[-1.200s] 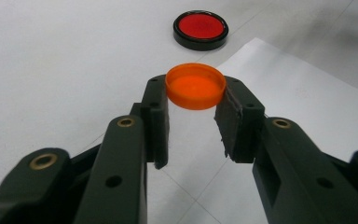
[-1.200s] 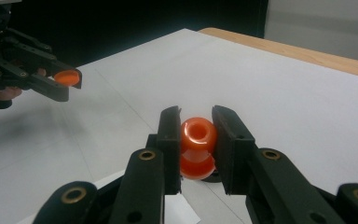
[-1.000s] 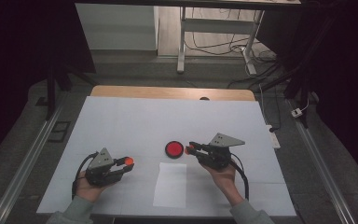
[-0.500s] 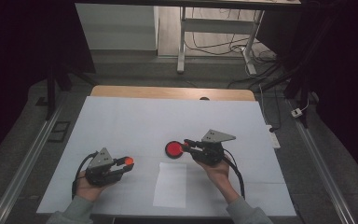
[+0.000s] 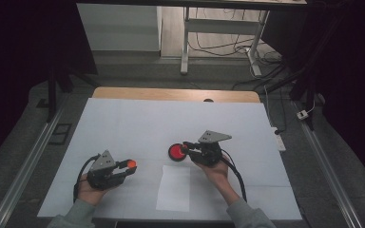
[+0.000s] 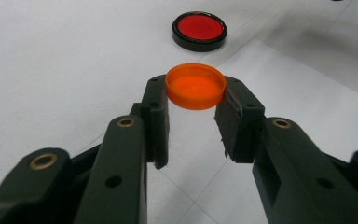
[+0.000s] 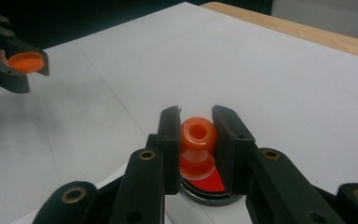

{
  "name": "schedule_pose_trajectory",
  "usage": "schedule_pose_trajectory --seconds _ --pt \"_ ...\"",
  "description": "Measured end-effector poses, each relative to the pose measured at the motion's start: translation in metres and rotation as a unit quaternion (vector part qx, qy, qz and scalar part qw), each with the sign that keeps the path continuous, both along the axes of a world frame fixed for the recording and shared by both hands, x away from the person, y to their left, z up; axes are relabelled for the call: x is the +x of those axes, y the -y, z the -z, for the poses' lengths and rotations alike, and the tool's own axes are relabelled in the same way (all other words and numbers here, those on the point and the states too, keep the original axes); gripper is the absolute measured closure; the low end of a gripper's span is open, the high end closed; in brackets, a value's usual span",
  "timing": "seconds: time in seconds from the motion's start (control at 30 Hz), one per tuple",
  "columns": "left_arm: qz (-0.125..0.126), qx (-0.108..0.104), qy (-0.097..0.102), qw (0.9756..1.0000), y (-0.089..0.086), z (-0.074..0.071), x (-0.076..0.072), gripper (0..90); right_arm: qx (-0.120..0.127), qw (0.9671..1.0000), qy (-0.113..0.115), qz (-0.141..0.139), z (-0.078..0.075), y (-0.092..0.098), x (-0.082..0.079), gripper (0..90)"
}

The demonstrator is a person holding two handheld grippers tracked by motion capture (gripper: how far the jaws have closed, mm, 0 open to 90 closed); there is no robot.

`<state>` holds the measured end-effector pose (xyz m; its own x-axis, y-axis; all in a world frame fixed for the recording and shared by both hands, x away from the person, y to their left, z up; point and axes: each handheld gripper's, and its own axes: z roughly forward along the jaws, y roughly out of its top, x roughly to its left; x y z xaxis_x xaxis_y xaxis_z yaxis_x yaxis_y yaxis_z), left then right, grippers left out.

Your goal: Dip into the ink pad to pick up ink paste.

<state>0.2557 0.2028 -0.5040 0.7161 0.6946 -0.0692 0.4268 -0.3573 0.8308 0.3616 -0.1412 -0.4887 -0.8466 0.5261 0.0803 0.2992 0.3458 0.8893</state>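
So the bit that matters here is how the right gripper sits relative to the red dish with the black rim, just left of centre in the high view. The right gripper is clamped on a small orange knob-like piece, and in the right gripper view that piece hangs right over the dish, its lower end looking like it's at or just above the red surface (can't tell if it's touching yet). I'd say the next move is basically straight down, no sideways shuffle needed. The left gripper is down in the lower left of the high view, well apart from the dish, jaws pinched on a flat orange cap. From its own view the dish lies straight ahead toward the top of the frame. A white paper sheet lies between the two hands.
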Motion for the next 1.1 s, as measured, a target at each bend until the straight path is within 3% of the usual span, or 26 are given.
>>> schedule_pose_trajectory --seconds 1.1 --pt "0.0 0.005 -0.001 1.0 0.0 0.001 0.0 65.2 -0.057 0.9983 -0.01 0.007 0.025 -0.027 0.026 72.4"
